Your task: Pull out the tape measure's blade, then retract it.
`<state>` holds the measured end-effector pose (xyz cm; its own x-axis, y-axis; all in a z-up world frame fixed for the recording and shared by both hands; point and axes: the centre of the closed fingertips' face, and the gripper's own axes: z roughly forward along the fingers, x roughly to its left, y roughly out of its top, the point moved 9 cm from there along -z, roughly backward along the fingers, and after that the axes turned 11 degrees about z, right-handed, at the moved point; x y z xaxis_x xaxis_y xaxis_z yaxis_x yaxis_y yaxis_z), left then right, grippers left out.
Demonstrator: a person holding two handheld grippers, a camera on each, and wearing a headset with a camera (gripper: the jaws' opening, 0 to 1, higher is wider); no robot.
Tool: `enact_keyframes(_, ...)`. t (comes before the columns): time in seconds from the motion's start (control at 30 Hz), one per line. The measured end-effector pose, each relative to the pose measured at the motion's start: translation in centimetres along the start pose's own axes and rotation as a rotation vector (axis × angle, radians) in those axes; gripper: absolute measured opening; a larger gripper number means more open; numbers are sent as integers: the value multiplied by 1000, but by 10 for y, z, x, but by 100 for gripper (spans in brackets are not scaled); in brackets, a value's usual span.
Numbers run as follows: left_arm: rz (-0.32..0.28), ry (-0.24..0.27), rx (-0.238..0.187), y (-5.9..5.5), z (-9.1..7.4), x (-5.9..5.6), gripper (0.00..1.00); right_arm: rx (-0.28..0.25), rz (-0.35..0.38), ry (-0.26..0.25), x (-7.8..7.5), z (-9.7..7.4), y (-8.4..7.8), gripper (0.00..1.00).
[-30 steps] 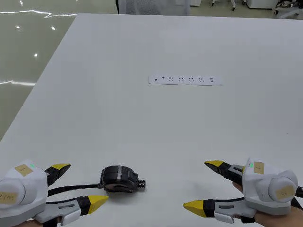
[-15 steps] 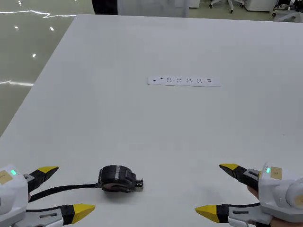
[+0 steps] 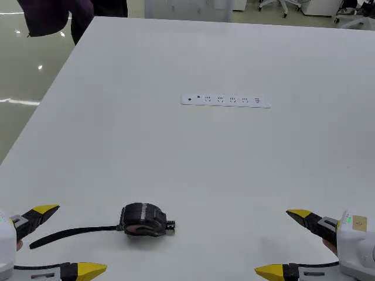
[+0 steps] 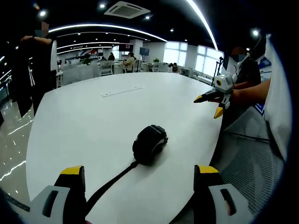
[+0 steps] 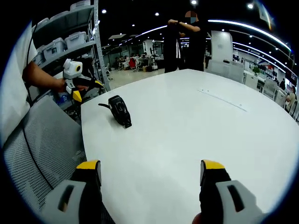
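A black tape measure [image 3: 143,220] lies on the white table [image 3: 193,158] near its front edge, with a black wrist strap [image 3: 70,234] trailing to the left. My left gripper [image 3: 67,240] is open at the bottom left, beside the strap's end and touching nothing. My right gripper [image 3: 290,243] is open at the bottom right, well apart from the case. In the left gripper view the tape measure [image 4: 149,142] sits ahead of the spread jaws. In the right gripper view the tape measure [image 5: 120,110] lies far off to the left.
A white power strip [image 3: 225,100] lies flat at mid-table. A person in dark clothes [image 3: 55,14] stands at the table's far left corner. Glossy floor [image 3: 29,70] runs along the table's left edge.
Both grippers have drawn back toward the table's front edge and down in the head view, away from the tape measure. A person has come into view at the far left corner.
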<state>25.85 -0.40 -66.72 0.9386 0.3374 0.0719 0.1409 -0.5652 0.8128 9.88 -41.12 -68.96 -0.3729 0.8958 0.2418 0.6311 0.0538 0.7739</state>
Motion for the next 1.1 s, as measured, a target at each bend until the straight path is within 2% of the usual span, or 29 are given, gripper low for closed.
enact_keyframes(0.27,-4,-2,19,-6,-2,-4,99,14,7,-15,-2,-11,-4,92)
enact_keyframes(0.37,-12,-8,39,-9,-3,-5,100,14,11,-20,-2,-14,-6,93)
enact_keyframes(0.7,-32,-1,44,-15,-8,-2,100,19,20,-19,0,-13,-8,93)
enact_keyframes(1.1,-37,-7,45,-16,-8,-4,100,15,19,-16,0,-14,-7,94)
